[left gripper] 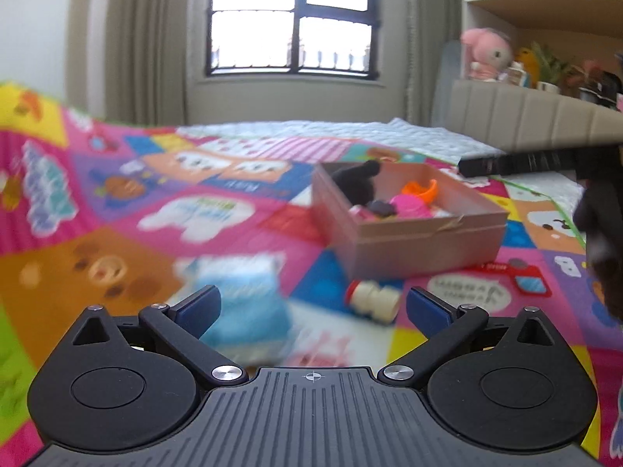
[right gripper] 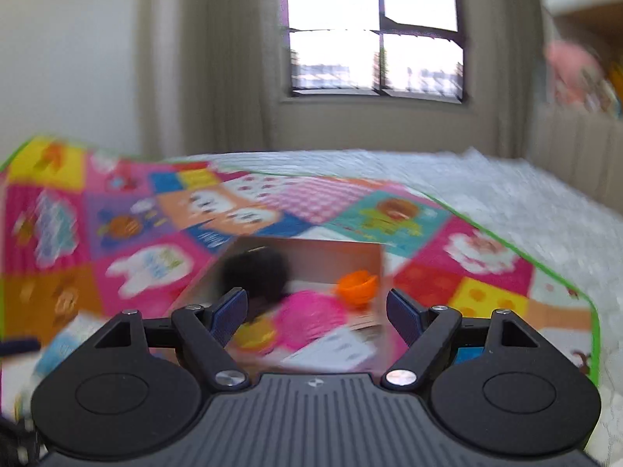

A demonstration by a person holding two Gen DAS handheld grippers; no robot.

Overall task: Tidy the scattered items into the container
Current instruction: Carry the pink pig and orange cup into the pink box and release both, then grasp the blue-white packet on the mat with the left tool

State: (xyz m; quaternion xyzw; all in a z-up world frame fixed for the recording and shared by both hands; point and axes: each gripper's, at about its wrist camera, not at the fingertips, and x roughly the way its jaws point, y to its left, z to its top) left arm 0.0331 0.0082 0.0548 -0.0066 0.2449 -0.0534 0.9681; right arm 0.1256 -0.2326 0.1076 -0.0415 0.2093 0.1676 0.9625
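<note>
Container: a pinkish-brown cardboard box (left gripper: 409, 229) sits on the play mat, ahead and to the right of the left gripper; in the right wrist view the box (right gripper: 311, 249) lies directly ahead of and below the right gripper's fingers.
Inside the box: a black soft item (left gripper: 356, 183) at the far corner, an orange plastic piece (left gripper: 422, 190), a bright pink item (left gripper: 409, 206) and a small dark piece (left gripper: 379, 207); a white printed card (right gripper: 335, 348) shows at the near side in the right wrist view.
Scattered, still on the mat: a blurred light-blue and white packet (left gripper: 249, 311) just ahead of the left gripper's left finger; a small cream bottle with a red cap (left gripper: 373, 299) lying on its side ahead, between the fingers and the box.
Left gripper (left gripper: 311, 303): fingers spread wide, holding nothing.
Right gripper (right gripper: 317, 311): fingers spread wide, holding nothing.
Play mat (left gripper: 117, 194): colourful cartoon patchwork, spread over a white quilted bed (right gripper: 506, 202).
Background: window (left gripper: 292, 19), curtains, pink plush toy (left gripper: 486, 52) on a shelf to the far right.
</note>
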